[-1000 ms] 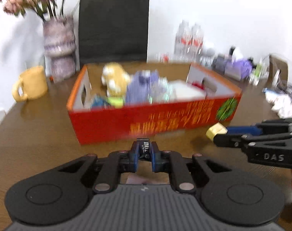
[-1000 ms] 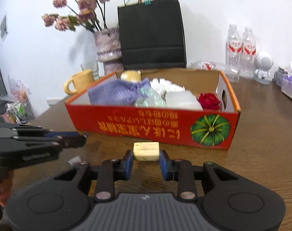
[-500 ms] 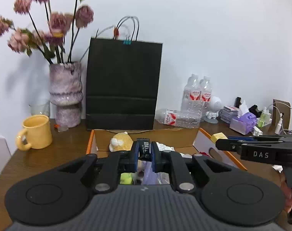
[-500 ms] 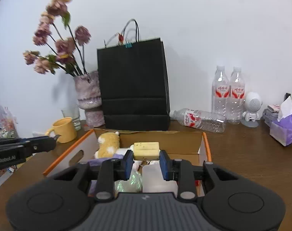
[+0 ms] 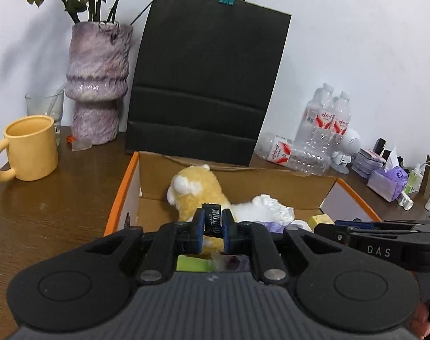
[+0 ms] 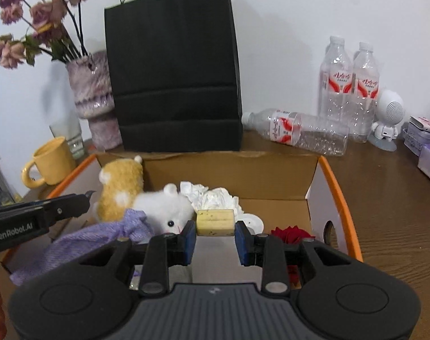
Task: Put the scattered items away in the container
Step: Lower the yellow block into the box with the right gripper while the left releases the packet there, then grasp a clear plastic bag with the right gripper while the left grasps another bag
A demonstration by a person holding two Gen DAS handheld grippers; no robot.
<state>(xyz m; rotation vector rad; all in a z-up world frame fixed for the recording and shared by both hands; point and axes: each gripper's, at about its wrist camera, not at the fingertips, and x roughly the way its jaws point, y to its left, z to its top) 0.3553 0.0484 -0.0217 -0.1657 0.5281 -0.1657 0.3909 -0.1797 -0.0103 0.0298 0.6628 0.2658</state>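
An orange-rimmed cardboard box (image 5: pixel 121 195) (image 6: pixel 338 189) holds a yellow plush toy (image 5: pixel 199 188) (image 6: pixel 120 191), a white plush (image 6: pixel 164 208), crumpled tissue (image 6: pixel 212 195), a purple cloth (image 6: pixel 101 235) and a red flower (image 6: pixel 290 233). My left gripper (image 5: pixel 212 222) is shut on a small black candy packet (image 5: pixel 212 219), held above the box's left part. My right gripper (image 6: pixel 215 228) is shut on a pale yellow block (image 6: pixel 215 222) above the box's middle; it also shows in the left wrist view (image 5: pixel 321 221).
Behind the box stands a black paper bag (image 5: pixel 206 85) (image 6: pixel 172 76). A purple vase with flowers (image 5: pixel 97 85) and a yellow mug (image 5: pixel 31 147) are at the left. Water bottles (image 6: pixel 348 85), a white robot figure (image 6: pixel 387 119) and tissue packs (image 5: pixel 387 180) crowd the right.
Both grippers rose from the table in front of the box and moved forward over it, each still holding its item. They have dipped lower toward the box contents in the last half second.
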